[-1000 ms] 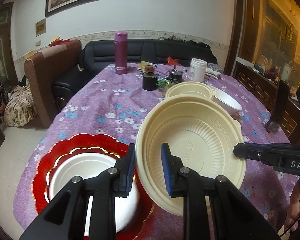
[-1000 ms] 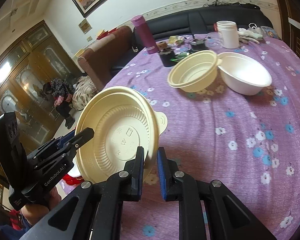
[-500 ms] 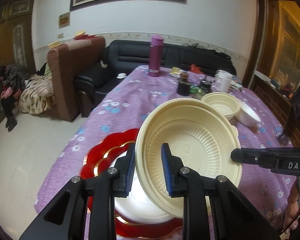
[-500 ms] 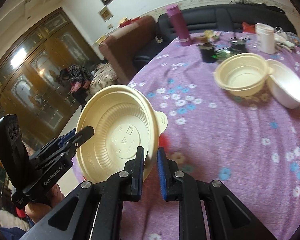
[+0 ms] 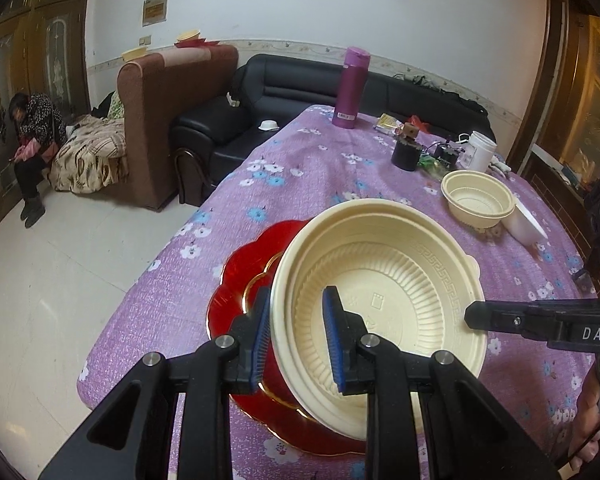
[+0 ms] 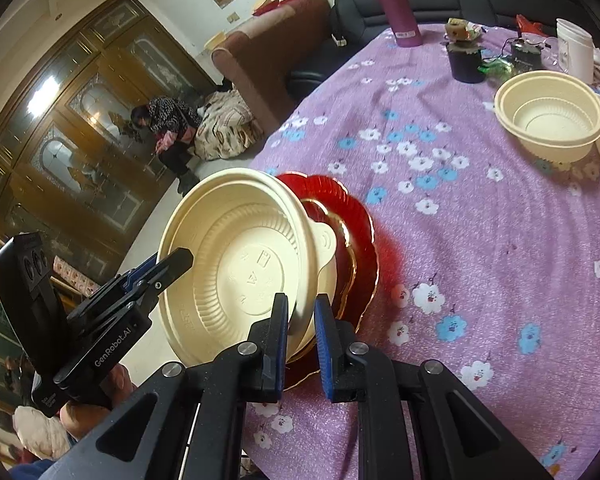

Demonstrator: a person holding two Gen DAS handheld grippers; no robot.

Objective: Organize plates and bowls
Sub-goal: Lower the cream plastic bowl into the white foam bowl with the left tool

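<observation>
A cream plastic plate (image 5: 384,292) is held tilted above a red scalloped plate (image 5: 240,284) near the table's front-left edge. My left gripper (image 5: 296,340) is shut on the cream plate's near rim. My right gripper (image 6: 300,340) is shut on its opposite rim; its finger shows at the right of the left wrist view (image 5: 500,318). The cream plate (image 6: 244,260) and red plate (image 6: 360,252) show in the right wrist view too. A cream bowl (image 5: 478,198) and a white bowl (image 5: 526,224) sit further back on the right.
The table has a purple flowered cloth (image 5: 312,168). A magenta flask (image 5: 350,88), a black cup (image 5: 406,154) and a white jar (image 5: 480,152) stand at the far end. A brown armchair (image 5: 172,120) and black sofa lie beyond. A person (image 5: 32,144) sits at far left.
Both grippers have carried the cream plate left and towards the table's near edge, over the red plate. The white plate seen on the red plate earlier is now hidden under it.
</observation>
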